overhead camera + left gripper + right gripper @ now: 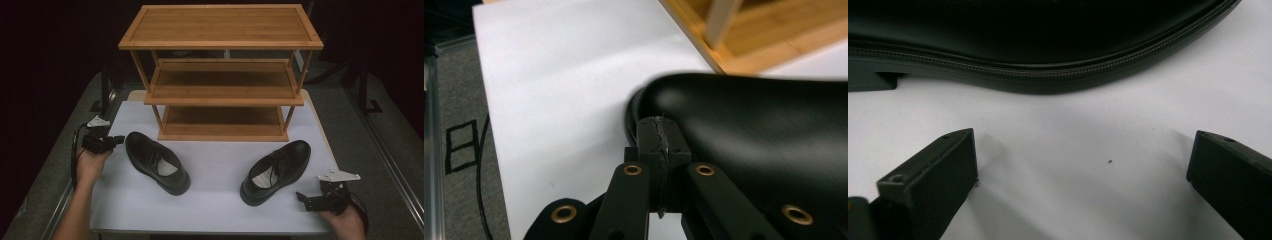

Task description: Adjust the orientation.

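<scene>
The three-tier bamboo shoe rack stands at 12 o'clock on the white table, with all three shelves bare. Below it lie the two black leather lace-up shoes. The left shoe is at about 9 o'clock from the table's middle, with one end close to your left hand and the other running toward 5 o'clock. The right shoe lies at about 3 o'clock, its toe pointing toward 1 o'clock and its heel toward 7.

Your left hand-held gripper sits at the left edge of the table just beside the near end of the left shoe. In the left gripper view its jaws are pressed flat together with nothing between them, and the shoe's rounded black leather is right ahead. Your right hand-held gripper rests at 4 o'clock, near the right shoe's heel, jaws spread wide and empty, with the shoe's sole lying across the top of its view.

You look to be at the approach, before any pickup. Next, you'll likely need to spread the left jaws and take the shoe by its collar or heel, then lift it toward a shelf.
</scene>
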Motion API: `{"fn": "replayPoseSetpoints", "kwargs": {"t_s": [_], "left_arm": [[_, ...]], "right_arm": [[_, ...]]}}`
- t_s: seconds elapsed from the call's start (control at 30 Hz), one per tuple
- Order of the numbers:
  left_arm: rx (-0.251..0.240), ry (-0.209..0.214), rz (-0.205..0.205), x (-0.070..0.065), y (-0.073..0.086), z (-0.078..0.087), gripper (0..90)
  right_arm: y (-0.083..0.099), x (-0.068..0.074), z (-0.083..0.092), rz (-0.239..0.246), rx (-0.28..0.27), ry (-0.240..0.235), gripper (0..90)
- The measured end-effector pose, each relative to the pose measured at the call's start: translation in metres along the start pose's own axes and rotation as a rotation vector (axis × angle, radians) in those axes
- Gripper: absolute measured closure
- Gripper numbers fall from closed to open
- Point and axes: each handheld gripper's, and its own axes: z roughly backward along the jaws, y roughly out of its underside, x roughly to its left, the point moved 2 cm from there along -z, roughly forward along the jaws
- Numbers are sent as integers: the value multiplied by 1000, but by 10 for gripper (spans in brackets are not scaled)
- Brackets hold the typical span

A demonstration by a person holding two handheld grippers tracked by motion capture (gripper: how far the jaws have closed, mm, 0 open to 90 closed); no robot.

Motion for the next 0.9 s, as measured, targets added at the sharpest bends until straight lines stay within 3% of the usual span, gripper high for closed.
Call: {"fn": "replayPoseSetpoints", "kwargs": {"t_s": [0.13, 0.2, 0.3, 0.43, 0.53, 0.77, 0.9], "left_arm": [[-10, -11, -1, 7, -7, -13, 900], [16, -24, -5, 11, -10, -19, 900], [19, -28, 2, 16, -12, -28, 900], [62, -22, 7, 20, -7, -40, 900], [59, -25, 4, 19, -5, -42, 900], [52, 10, -23, 6, -9, -46, 900], [52, 47, -45, -14, -14, -50, 900]], "right_arm": [[0, 0, 0, 0, 0, 0, 0], [0, 0, 0, 0, 0, 0, 0], [0, 0, 0, 0, 0, 0, 0], [0, 0, 0, 0, 0, 0, 0], [0, 0, 0, 0, 0, -1, 0], [0, 0, 0, 0, 0, 0, 0], [0, 0, 0, 0, 1, 0, 0]]}}
